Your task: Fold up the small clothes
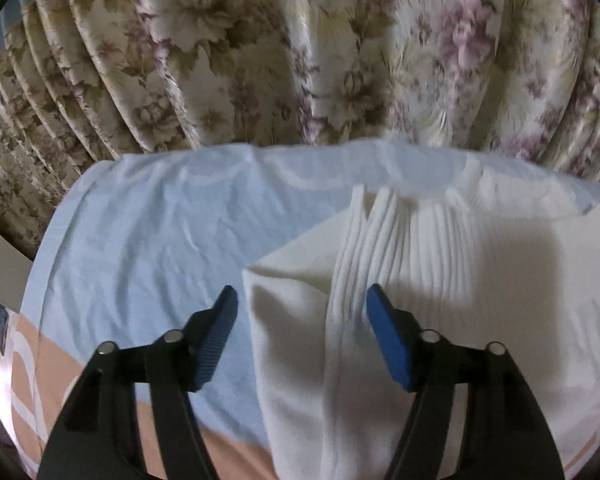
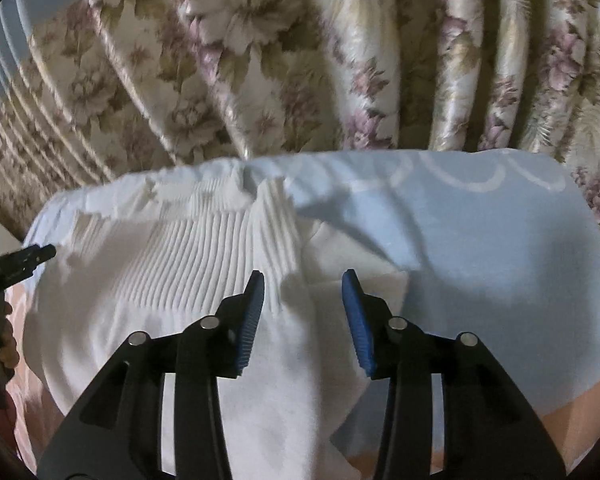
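A white ribbed top [image 1: 440, 248] lies flat on a pale blue sheet [image 1: 148, 240], collar toward the curtain, with both sides folded inward. It also shows in the right wrist view [image 2: 172, 264]. My left gripper [image 1: 300, 300] is open above the garment's left folded edge, holding nothing. My right gripper [image 2: 304, 284] is open above the garment's right folded edge, holding nothing. The tip of the left gripper [image 2: 28, 258] shows at the left edge of the right wrist view.
A floral curtain [image 1: 300, 48] hangs right behind the far edge of the surface. The blue sheet [image 2: 480, 248] extends to the right of the garment. A peach patterned cover [image 1: 60, 384] shows at the near edge.
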A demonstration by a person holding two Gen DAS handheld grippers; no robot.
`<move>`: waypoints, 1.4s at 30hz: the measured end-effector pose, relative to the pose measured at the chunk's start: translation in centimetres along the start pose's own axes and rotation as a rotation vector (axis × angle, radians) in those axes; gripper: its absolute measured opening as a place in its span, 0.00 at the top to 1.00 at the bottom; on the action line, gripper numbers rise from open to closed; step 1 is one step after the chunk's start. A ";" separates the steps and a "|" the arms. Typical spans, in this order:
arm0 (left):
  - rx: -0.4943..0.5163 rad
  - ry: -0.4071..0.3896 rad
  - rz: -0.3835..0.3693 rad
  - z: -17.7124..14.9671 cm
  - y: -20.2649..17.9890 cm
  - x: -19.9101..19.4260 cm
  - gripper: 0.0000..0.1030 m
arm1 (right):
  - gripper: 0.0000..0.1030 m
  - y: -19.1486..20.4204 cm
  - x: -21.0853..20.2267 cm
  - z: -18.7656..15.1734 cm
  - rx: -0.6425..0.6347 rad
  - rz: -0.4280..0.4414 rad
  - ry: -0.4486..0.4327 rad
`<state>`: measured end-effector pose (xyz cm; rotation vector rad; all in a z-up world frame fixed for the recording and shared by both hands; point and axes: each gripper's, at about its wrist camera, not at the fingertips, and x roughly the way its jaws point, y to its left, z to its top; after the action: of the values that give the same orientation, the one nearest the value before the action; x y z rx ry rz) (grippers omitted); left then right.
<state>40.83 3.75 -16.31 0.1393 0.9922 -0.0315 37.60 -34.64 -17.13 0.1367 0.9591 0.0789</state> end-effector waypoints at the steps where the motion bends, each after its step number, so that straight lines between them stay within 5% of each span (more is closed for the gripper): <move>1: 0.004 0.010 -0.013 -0.1 -0.2 0.3 0.64 | 0.60 0.4 0.2 -0.2 -0.015 -0.014 0.005; 2: 0.006 0.013 -0.019 -0.2 -0.3 0.3 0.76 | 0.65 0.9 0.5 -0.5 -0.046 -0.038 0.010; 4: 0.023 0.005 -0.016 -0.3 -0.8 0.2 0.84 | 0.89 1.5 0.7 -0.6 -0.080 -0.053 0.020; 10: 0.041 -0.067 -0.003 0.4 -1.4 -1.3 0.86 | 0.93 1.2 -1.3 -0.4 -0.087 -0.090 -0.083; 15: 0.090 -0.038 0.029 0.4 -2.4 0.1 0.86 | 0.93 -0.2 -0.5 -0.4 -0.033 -0.099 -0.051; 19: 0.075 -0.033 0.023 -0.7 -1.4 -0.7 0.75 | 0.87 -0.5 -0.7 -0.7 -0.004 -0.049 -0.028; 25: 0.068 -0.076 0.024 -4.3 0.2 -5.5 0.57 | 0.57 -0.7 -6.1 -2.9 0.057 0.033 -0.081; 35: -0.005 -0.010 -0.021 -10.2 0.7 -7.2 0.58 | 0.54 0.9 -7.4 -9.7 0.088 -0.026 0.010; 36: -0.001 0.001 -0.018 -10.4 0.5 -7.0 0.58 | 0.54 0.9 -7.3 -9.9 0.089 -0.022 0.024; 38: 0.008 0.026 -0.019 -10.8 0.1 -6.7 0.91 | 0.68 1.0 -6.9 -10.4 0.089 -0.029 0.046; 41: 0.013 0.064 0.006 -11.5 -0.1 -6.1 0.97 | 0.91 0.8 -7.3 -10.6 0.103 -0.037 0.037; 42: 0.016 0.072 0.017 -11.7 -0.1 -5.9 0.98 | 0.91 0.7 -7.5 -10.6 0.107 -0.035 0.032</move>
<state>27.82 4.96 -17.66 0.1646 1.0632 -0.0196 24.61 -34.05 -16.95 0.2174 0.9981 -0.0021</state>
